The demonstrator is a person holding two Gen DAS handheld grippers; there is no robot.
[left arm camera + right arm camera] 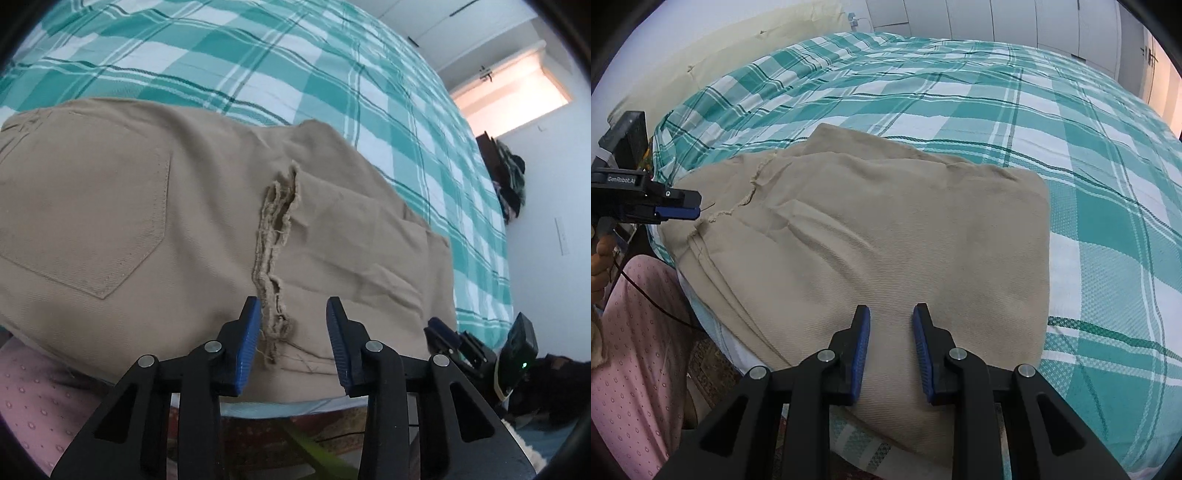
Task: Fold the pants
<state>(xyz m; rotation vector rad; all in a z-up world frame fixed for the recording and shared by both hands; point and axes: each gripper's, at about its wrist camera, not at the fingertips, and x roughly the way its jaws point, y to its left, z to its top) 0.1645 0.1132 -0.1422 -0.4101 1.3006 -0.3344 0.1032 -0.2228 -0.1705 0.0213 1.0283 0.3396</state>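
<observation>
Beige pants (192,221) lie folded in a stack at the near edge of the bed, back pocket (85,218) up on the left and frayed leg hems (275,254) across the middle. My left gripper (293,306) is open and empty, just above the hems at the near edge. My right gripper (891,314) is open and empty over the right part of the folded pants (886,229). The left gripper also shows in the right wrist view (683,210), beside the pants' left end. The right gripper shows in the left wrist view (439,332) at the pants' right edge.
The bed has a teal and white checked sheet (1071,147). My leg in pink dotted trousers (639,350) is at the bed's near left side. A patterned rug (266,435) lies below the bed edge. A wall and wardrobe doors (997,22) stand beyond.
</observation>
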